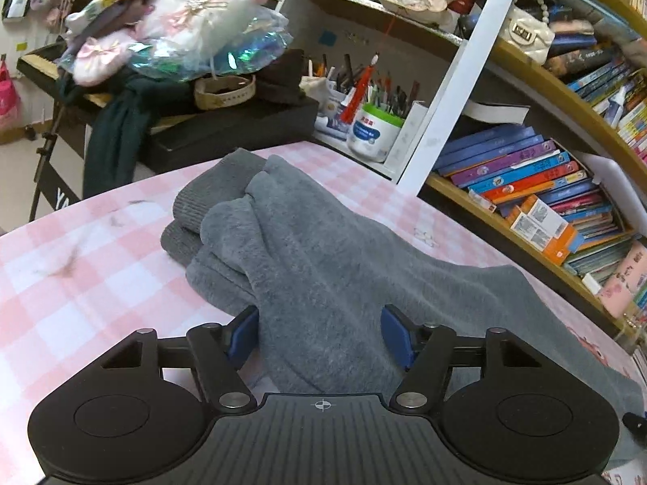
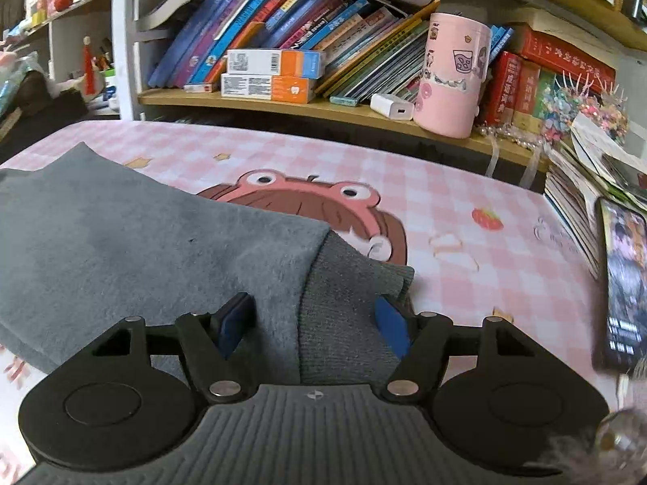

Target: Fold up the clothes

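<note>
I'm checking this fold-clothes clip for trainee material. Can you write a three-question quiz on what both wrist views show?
1. True or false: the left gripper has grey fabric between its open fingers.
2. Which part of the grey garment lies between the right gripper fingers? A) ribbed cuff B) hood C) zipper
3. Fill in: a pink ___ stands on the shelf behind the checked tablecloth.

Key: 1 true; 2 A; 3 cup

Bookshelf (image 2: 323,107) close behind tbl (image 2: 465,186)
</note>
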Demonstrator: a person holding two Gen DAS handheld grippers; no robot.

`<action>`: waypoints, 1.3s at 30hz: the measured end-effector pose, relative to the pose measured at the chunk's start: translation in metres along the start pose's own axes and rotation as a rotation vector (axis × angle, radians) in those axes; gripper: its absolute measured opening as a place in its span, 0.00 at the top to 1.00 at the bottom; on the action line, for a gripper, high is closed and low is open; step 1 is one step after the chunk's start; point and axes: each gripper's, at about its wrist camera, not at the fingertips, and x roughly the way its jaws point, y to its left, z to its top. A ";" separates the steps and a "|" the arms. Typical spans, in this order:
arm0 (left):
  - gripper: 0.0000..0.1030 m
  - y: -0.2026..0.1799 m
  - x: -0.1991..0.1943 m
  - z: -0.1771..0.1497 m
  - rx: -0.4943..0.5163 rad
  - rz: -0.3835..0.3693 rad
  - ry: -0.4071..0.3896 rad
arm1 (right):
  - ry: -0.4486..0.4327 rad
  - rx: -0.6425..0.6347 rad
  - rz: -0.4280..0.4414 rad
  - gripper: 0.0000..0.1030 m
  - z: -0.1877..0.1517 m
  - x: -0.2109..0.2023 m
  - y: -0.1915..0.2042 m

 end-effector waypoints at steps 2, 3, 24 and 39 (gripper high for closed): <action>0.36 -0.005 0.005 0.002 0.003 0.007 -0.002 | -0.003 0.005 0.000 0.32 0.005 0.008 -0.005; 0.35 -0.008 0.008 0.002 0.002 0.010 -0.005 | -0.004 0.009 0.001 0.31 0.006 0.011 -0.008; 0.11 -0.016 0.016 0.002 -0.027 -0.006 -0.027 | -0.226 -0.300 0.288 0.13 0.032 0.000 0.076; 0.00 -0.053 0.032 -0.001 0.175 0.136 0.054 | -0.185 -0.320 0.374 0.00 0.019 0.015 0.081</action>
